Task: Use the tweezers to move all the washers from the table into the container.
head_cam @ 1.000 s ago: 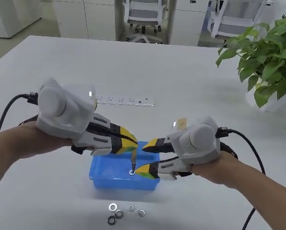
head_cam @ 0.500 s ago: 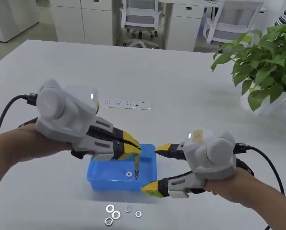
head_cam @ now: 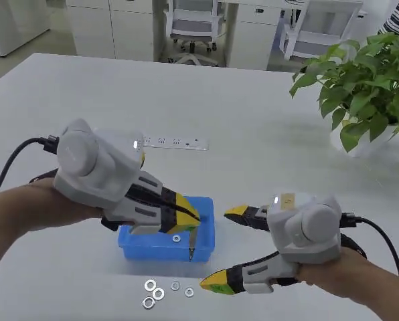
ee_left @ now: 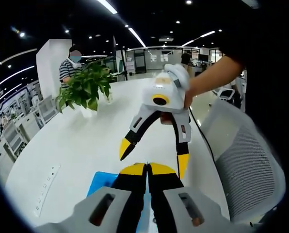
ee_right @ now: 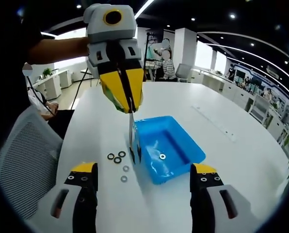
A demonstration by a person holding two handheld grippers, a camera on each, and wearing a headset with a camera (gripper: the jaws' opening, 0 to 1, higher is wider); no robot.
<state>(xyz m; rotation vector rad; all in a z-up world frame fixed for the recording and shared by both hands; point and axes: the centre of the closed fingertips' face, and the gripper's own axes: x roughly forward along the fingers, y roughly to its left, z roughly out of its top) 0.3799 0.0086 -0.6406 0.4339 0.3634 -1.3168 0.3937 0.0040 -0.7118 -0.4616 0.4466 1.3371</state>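
The left gripper (head_cam: pixel 189 215) has its jaws pressed together on the upper end of the tweezers (head_cam: pixel 191 244), which hang tips-down. In the right gripper view the tweezer tips sit just at the edge of the blue container (head_cam: pixel 203 207) that faces the loose washers. Whether anything is pinched between the tips I cannot tell. One washer (head_cam: pixel 177 238) lies on the container floor. Five more washers (head_cam: pixel 158 293) lie on the white table (head_cam: pixel 253 134) just in front of the container, three bunched close together and two a little apart from them. The right gripper (head_cam: pixel 218 247) hovers beside the container with its jaws spread wide and nothing between them. Farther back on the table lie a white power strip (head_cam: pixel 169 142) and, off to the right, a leafy green plant (head_cam: pixel 367 80).
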